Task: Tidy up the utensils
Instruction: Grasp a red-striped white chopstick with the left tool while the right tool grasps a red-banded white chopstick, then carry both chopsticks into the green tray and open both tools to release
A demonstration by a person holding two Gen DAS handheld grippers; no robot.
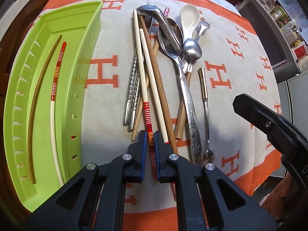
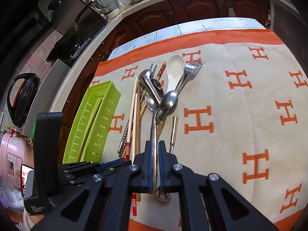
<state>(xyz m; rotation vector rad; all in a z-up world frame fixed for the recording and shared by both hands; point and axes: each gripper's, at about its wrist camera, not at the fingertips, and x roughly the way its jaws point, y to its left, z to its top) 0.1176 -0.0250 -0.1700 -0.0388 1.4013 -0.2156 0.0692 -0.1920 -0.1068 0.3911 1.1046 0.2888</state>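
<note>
At the left edge of the blanket (image 1: 107, 96), the green tray (image 1: 17, 115) already holds two chopsticks lying lengthwise: a brown chopstick (image 1: 38, 88) and, just beside it, a striped chopstick in the tray (image 1: 55, 84), cream with a red banded end. That looks like the whole of the sorting done so far; the rest of the utensils are in a loose heap near the middle of the blanket. The left gripper (image 1: 151, 134) has its jaws closed in on the red-striped chopstick (image 1: 147, 111), which matches the one in the tray and lies among plain cream and brown chopsticks and the twisted metal chopsticks (image 1: 132, 88); whether it is lifted or only pinched where it lies I cannot tell. To the right, the right gripper (image 2: 154, 150) has its jaws drawn up to either side of the handle of the big patterned spoon (image 2: 153, 127), seemingly clamped on it, though the contact is hard to confirm. Its bowl lies under a steel ladle handle (image 2: 150, 86), with a smaller steel spoon (image 2: 169, 99), a white ceramic spoon (image 2: 174, 67) and a fork (image 2: 189, 69) crossing nearby, and a slim gold-handled utensil (image 2: 173, 130) alone just right of the heap. So most of the job remains. The blanket is cream with orange H marks and an orange border, and it lies over a pale printed cloth; dark wood cabinets, a counter with pots, and a pink cooker stand around it.
</note>
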